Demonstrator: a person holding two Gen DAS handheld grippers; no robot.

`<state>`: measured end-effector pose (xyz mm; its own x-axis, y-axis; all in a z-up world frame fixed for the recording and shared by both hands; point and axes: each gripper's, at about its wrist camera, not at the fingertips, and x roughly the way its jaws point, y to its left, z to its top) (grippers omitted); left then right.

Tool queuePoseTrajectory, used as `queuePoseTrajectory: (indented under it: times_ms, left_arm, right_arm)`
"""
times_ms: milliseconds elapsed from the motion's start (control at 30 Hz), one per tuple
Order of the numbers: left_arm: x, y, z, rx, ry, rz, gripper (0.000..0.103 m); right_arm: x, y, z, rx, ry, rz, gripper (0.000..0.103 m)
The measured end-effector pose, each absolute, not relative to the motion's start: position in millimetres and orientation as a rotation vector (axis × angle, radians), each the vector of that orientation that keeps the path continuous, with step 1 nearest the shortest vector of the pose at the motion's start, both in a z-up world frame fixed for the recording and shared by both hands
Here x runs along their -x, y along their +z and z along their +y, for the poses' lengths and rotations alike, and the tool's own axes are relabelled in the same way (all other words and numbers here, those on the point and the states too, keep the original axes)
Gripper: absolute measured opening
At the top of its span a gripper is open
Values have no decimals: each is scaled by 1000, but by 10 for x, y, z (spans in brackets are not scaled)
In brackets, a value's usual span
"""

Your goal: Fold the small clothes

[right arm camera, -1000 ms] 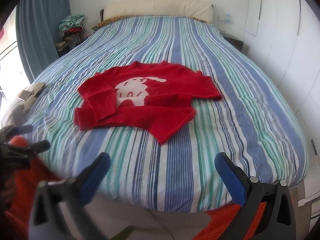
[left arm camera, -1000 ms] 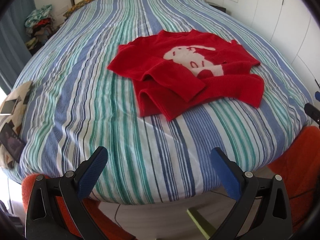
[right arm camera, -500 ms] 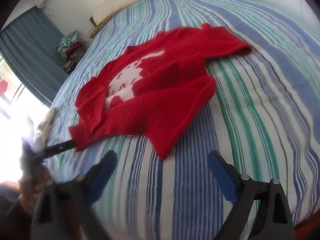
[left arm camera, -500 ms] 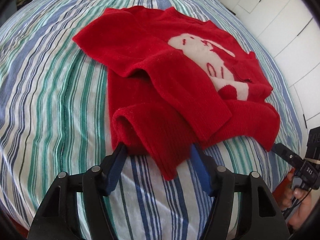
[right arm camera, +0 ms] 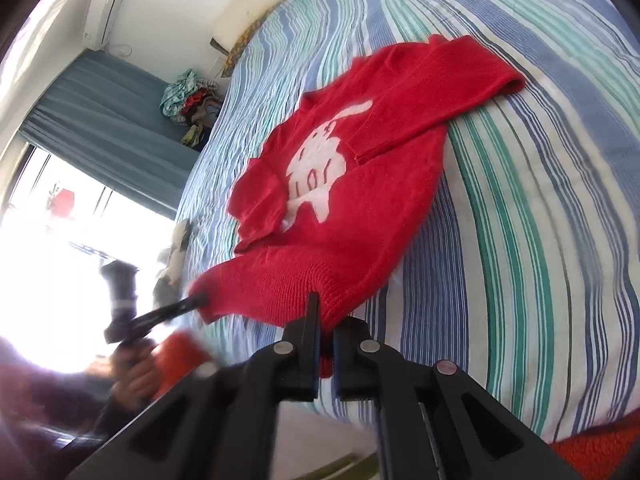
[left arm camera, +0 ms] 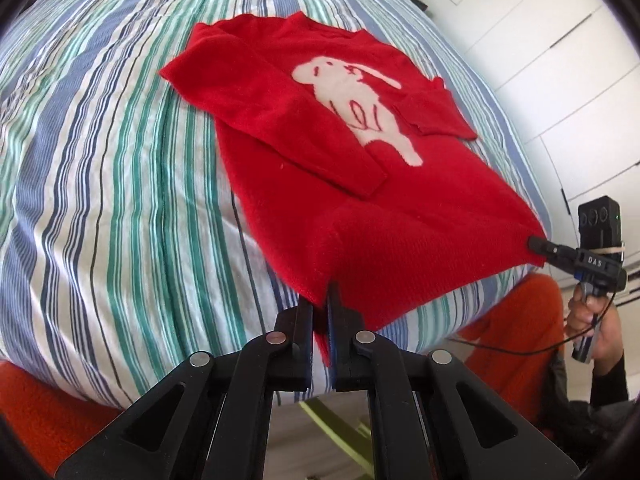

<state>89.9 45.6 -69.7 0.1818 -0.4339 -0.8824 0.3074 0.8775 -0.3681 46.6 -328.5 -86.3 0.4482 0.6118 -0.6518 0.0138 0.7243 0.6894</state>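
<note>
A small red sweater (left arm camera: 320, 128) (right arm camera: 360, 200) with a white rabbit on its chest lies face up on the striped bed, both sleeves folded across the front. My left gripper (left arm camera: 321, 300) is shut on the hem at one bottom corner. My right gripper (right arm camera: 326, 308) is shut on the hem at the other bottom corner. Each view shows the other gripper too: the right gripper (left arm camera: 538, 245) at the hem's far right, the left gripper (right arm camera: 196, 302) at its blurred left end. The hem is stretched between the two and lifted a little off the bed.
The bed (left arm camera: 100, 140) (right arm camera: 540, 200) has a blue, green and white striped cover and drops away near the grippers. White wardrobe doors (left arm camera: 540, 40) stand to the right. A clothes pile (right arm camera: 188, 100) sits by a blue curtain (right arm camera: 100, 108). Orange fabric (left arm camera: 516, 332) lies below.
Both grippers came down from above the bed edge to the sweater's hem and went from wide open to shut on its two bottom corners. The crumpled hem is now pulled out straight.
</note>
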Motion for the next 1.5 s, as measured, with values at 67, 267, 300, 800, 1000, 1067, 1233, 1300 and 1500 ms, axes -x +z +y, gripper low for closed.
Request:
queuePoseTrajectory:
  times_ms: [67, 267, 300, 800, 1000, 1067, 1233, 1300, 1500]
  left_arm:
    - [-815, -866, 417, 66, -507, 1325, 6]
    - [-779, -1262, 456, 105, -439, 1378, 24]
    - [-775, -1251, 471, 132, -450, 1370, 31]
    - [-634, -1290, 379, -67, -343, 1373, 1]
    - [-612, -1472, 182, -232, -296, 1340, 2]
    - [-618, -1516, 124, -265, -288, 1330, 2]
    - [-708, -1610, -7, -301, -265, 1327, 2]
    - [-731, -1645, -52, -308, -257, 1323, 3]
    - [-749, -1741, -307, -393, -220, 1289, 5]
  right_arm:
    - [-358, -892, -3305, -687, 404, 1135, 5]
    - [-338, -1501, -3234, -659, 303, 1296, 11]
    - [-343, -1551, -3231, -666, 285, 1298, 13]
    - [-330, -1436, -3277, -435, 212, 1375, 3]
    - [-489, -1829, -3268, -442, 151, 1456, 3]
    - [-505, -1862, -3259, -430, 144, 1457, 3]
    - [-529, -1890, -3207, -425, 127, 1443, 1]
    - [-512, -1902, -3200, -422, 125, 1433, 1]
    - [-412, -1869, -3097, -373, 100, 1412, 1]
